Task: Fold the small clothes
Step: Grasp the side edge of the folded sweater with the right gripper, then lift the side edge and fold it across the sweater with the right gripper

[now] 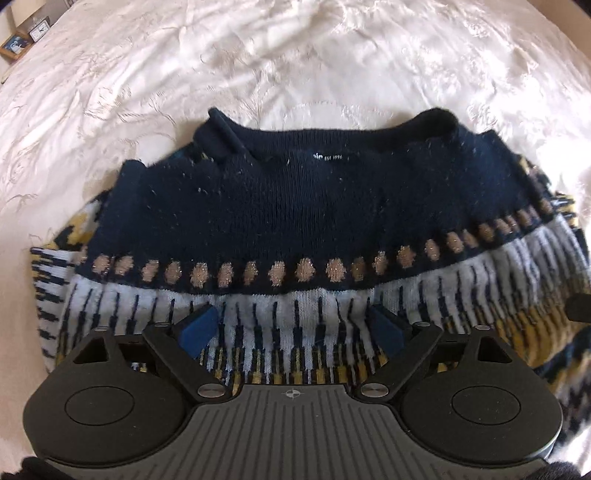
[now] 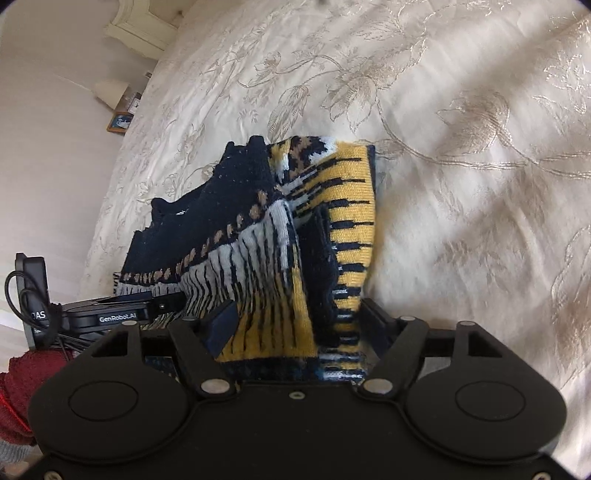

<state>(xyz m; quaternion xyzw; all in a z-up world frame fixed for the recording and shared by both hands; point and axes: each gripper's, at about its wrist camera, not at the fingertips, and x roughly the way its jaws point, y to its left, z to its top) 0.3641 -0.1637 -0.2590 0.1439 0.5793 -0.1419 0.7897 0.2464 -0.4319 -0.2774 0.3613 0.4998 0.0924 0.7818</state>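
A navy knit sweater (image 1: 295, 199) with a row of tan dots and white-and-yellow stripes lies folded on the cream bedspread (image 1: 295, 55), neckline at the far side. My left gripper (image 1: 293, 326) points down onto its striped band, open, with its blue pads (image 1: 199, 328) spread wide over flat fabric. In the right wrist view the sweater (image 2: 229, 221) is seen from its side. A yellow-and-black striped fold (image 2: 351, 229) rises into my right gripper (image 2: 301, 321). The jaws stand apart around this loose bunch, and the left pad (image 2: 225, 325) shows bare. The left gripper (image 2: 110, 314) rests on the sweater's far end.
A nightstand with a clock (image 1: 38, 29) and a framed picture (image 1: 14, 44) stands beyond the bed's corner. The right wrist view shows a lamp (image 2: 110, 92), white furniture (image 2: 140, 33) and a red sleeve (image 2: 22, 387). Embroidered bedspread (image 2: 480, 184) stretches to the right.
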